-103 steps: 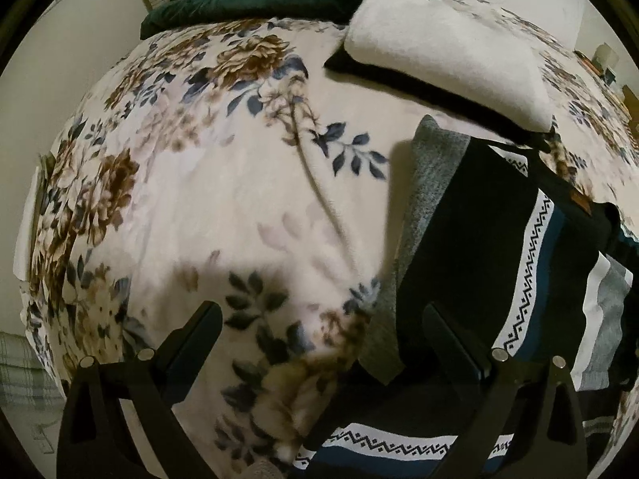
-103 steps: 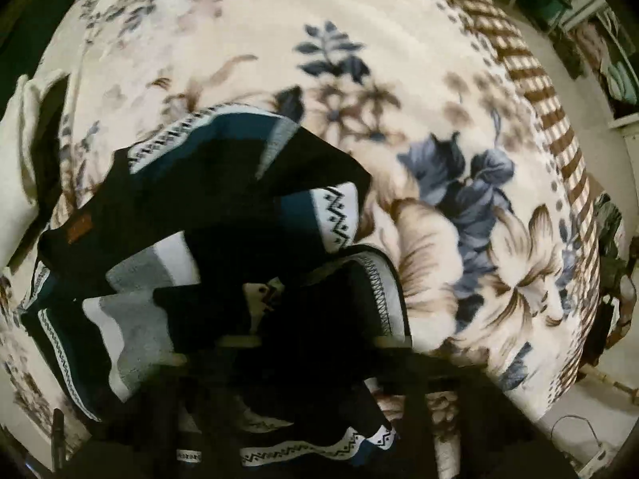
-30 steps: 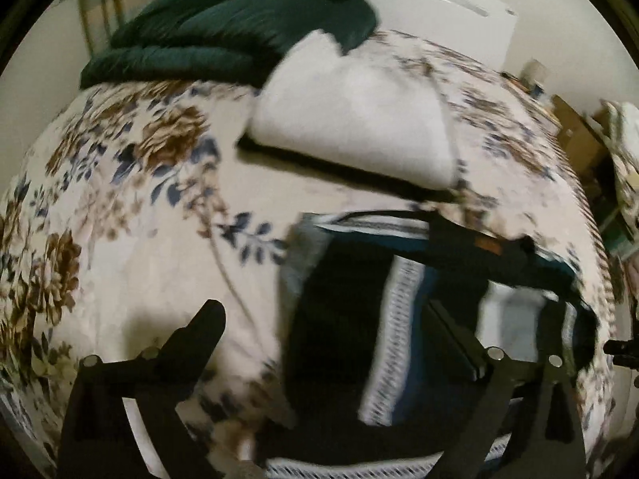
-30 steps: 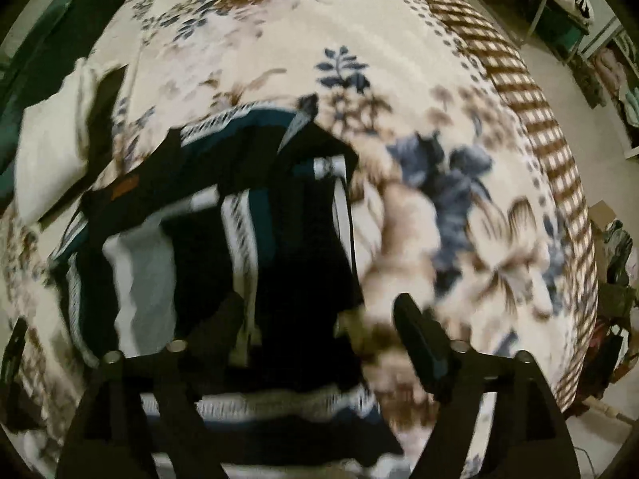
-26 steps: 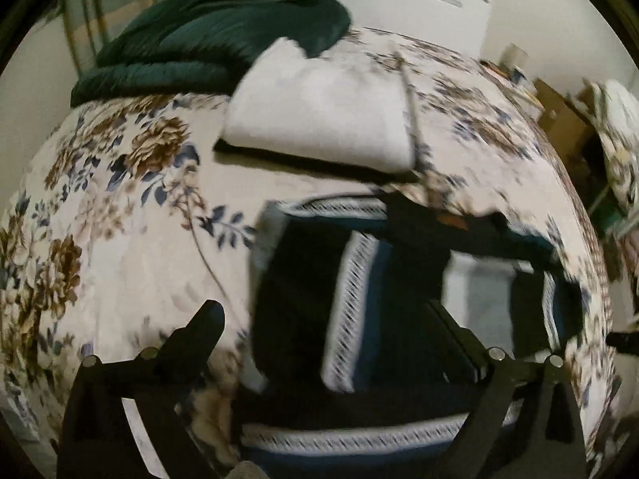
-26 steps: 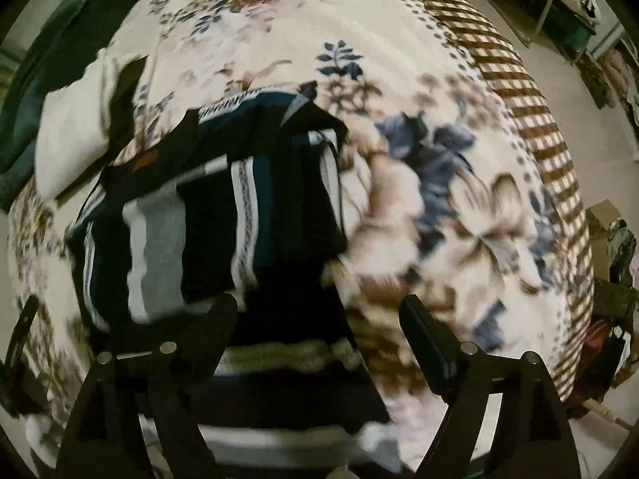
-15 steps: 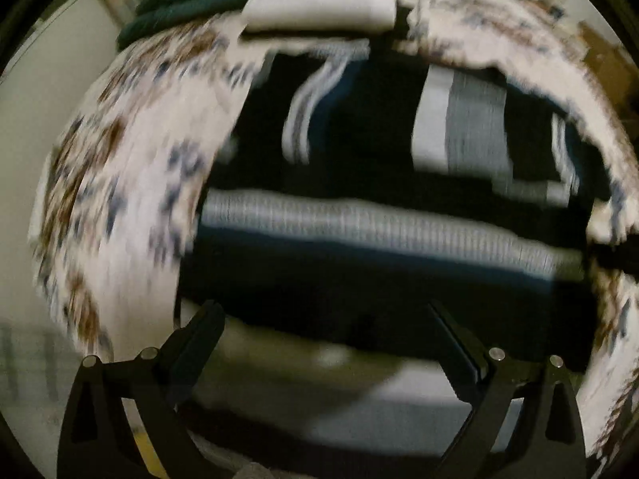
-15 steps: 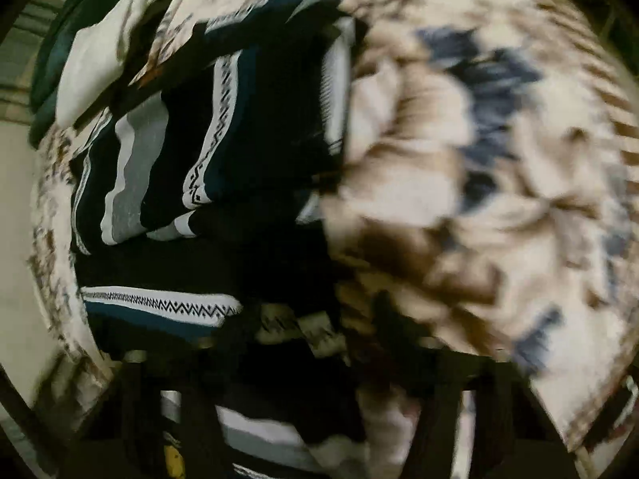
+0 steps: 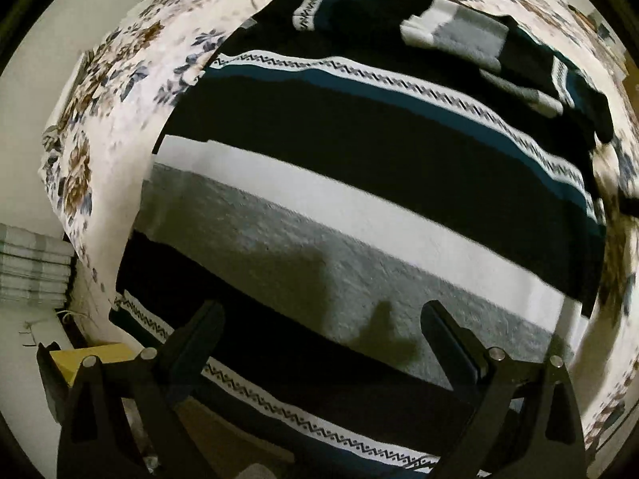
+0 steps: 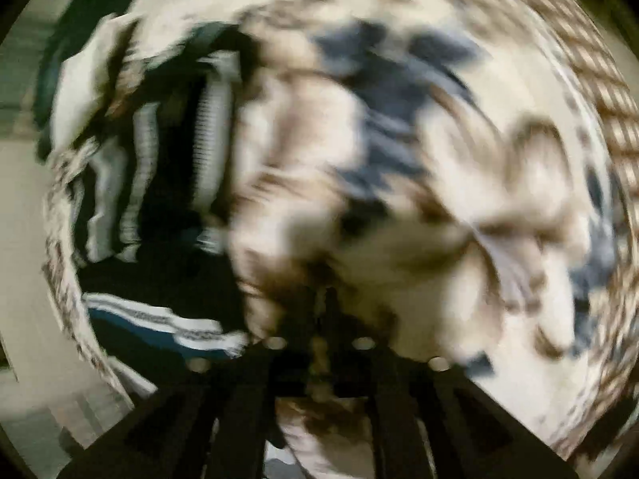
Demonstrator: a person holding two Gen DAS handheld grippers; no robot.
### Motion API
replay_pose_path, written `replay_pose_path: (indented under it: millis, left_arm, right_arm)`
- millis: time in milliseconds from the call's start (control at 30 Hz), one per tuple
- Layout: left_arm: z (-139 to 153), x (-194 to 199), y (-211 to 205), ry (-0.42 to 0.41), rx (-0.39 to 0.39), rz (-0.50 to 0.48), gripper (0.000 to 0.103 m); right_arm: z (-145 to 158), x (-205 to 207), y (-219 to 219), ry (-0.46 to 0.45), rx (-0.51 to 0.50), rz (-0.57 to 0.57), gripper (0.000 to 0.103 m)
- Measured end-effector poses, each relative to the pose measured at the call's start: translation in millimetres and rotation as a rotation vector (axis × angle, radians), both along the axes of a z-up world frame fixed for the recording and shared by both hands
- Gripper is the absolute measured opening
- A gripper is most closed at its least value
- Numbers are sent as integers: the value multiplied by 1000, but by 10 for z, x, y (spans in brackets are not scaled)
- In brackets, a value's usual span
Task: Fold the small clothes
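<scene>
A striped knit garment (image 9: 359,207), black with white, grey and teal bands and zigzag trim, lies spread on the floral bed cover (image 9: 120,92). My left gripper (image 9: 323,319) is open and empty, hovering over its grey band near the bed's front edge. In the blurred right wrist view the garment (image 10: 159,183) lies at the left. My right gripper (image 10: 323,319) has its fingers drawn together over the floral cover (image 10: 419,167), to the right of the garment. Nothing shows between them.
A white folded cloth (image 10: 80,92) and a dark green blanket (image 10: 68,40) lie at the far end of the bed. The bed's front edge drops to the floor, where a yellow box (image 9: 92,359) sits.
Both grippers swung toward the garment's near end. The left now looks down on the wide grey and white bands. The right gripper, open a second ago, has closed.
</scene>
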State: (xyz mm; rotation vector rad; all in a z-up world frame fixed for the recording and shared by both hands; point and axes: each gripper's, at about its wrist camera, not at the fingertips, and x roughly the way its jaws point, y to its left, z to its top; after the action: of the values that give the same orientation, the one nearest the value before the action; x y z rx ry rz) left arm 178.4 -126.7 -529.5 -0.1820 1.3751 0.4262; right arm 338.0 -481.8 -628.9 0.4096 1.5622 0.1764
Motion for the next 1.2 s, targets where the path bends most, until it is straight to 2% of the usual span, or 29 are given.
replay_pose_path:
  millis: [33,67,200,233,267,333,433,467,567,667,700,733,767,833,900,967,1100,1133,1200]
  left_arm:
    - [-8,-21,-44,3,14,-8,100]
    - [-16,-44,-72,7,21,-10,101]
    - [-18,-106,-146,24,37,-6,101]
    - [-6,-126,-164,25,46,-4,100]
    - [8,-148,-191,24,53,0,100]
    - [23,-199,-237,24,57,4,100]
    - [9,-294,-345,34,36,8,100]
    - [-9,-338,-420,40,13,1,100]
    - [-64,-441,-717,66,-22,-63,100]
    - [-132,-640,-984,95,-96,-100,100]
    - [-167,-717,-1012,103,-143,-76,100]
    - [-201,-779,-1014,112,-181,-50,100]
    - [-247,-863,-1000,121,-223,-14,100]
    - [-322,-1004,-929,128,-274,54,100]
    - [-413,-1135,-794,142,-308,135,100]
    - [-449,-1208,-652,132,-317,193,100]
    - [-422,-1217,-394,106,-280,241,100]
    - [-396,-1210,-351,98,-265,243,100]
    - [-345,-1191,-289,88,-240,238,100]
  right_arm:
    - [28,53,97,-15,10,30,41]
    - [45,122,237,-36,9,74,49]
    - [-120,340,764,-31,-81,233,50]
    - [-195,360,875,-30,-143,274,47]
    - [-205,361,891,-39,-169,270,31]
    - [-160,370,771,-33,-147,190,12]
    - [-45,339,360,-10,-120,38,10]
    - [-65,319,275,10,-88,21,10]
    - [-93,298,232,34,-65,50,10]
    - [-22,267,363,62,-30,158,11]
    - [0,208,457,93,9,189,14]
    - [35,122,461,123,65,228,20]
    - [62,-1,458,147,98,266,35]
    - [44,-376,465,194,115,353,50]
    - [-50,-716,483,253,142,412,50]
    - [-211,-1031,483,295,179,425,50]
    - [-473,-1224,582,298,260,336,50]
    - [-506,-1254,599,282,262,319,49]
    - [-477,-1283,552,228,247,266,6]
